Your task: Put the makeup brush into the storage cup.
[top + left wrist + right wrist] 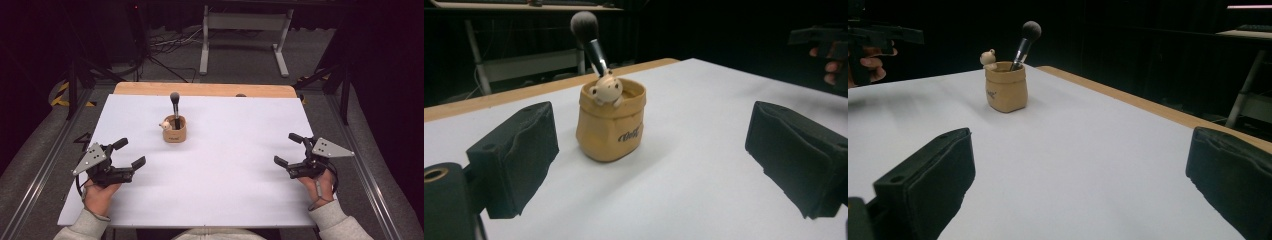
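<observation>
Flanking the brush pot (175, 131), left tool (129, 153) and right tool (288, 149) rest spread, empty.

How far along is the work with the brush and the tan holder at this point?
Nothing looks done yet: the makeup brush stands in the tan bag-shaped holder, which has a small bear figure at its rim. Nothing is in hand: the left gripper and right gripper are open, apart from the holder. All the handling of the brush and holder is left.

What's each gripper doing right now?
Left gripper: open, holding nothing.
Right gripper: open, holding nothing.
</observation>
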The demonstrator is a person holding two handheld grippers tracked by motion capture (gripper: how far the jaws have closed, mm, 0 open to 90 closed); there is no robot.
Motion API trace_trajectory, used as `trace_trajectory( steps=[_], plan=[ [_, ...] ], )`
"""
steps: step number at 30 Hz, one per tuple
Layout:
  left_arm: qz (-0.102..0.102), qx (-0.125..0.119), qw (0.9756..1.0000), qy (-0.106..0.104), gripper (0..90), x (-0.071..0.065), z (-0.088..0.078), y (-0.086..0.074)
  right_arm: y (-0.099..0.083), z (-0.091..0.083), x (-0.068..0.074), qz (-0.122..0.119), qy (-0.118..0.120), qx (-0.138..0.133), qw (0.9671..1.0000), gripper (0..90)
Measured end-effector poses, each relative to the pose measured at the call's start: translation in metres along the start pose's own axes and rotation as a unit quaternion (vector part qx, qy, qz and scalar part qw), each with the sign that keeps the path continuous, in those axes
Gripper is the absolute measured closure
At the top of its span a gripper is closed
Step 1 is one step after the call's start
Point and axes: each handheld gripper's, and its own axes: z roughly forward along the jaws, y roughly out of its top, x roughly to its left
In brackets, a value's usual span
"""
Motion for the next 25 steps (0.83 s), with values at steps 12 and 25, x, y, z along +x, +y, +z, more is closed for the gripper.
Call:
trace_trajectory(
  steps=[12, 25],
  plan=[
    [-0.009, 0.004, 0.9999, 0.004, 6.8, 0.005, 0.0, -0.017, -0.018, -0.002, -0.002, 0.011, -0.009, 0.006, 0.9999, 0.0],
    [-0.012, 0.024, 0.9995, 0.018, 2.3, 0.005, 0.005, -0.015, -0.018, 0.0, -0.001, 0.017, -0.001, 0.012, 0.9998, 0.0]
  ],
)
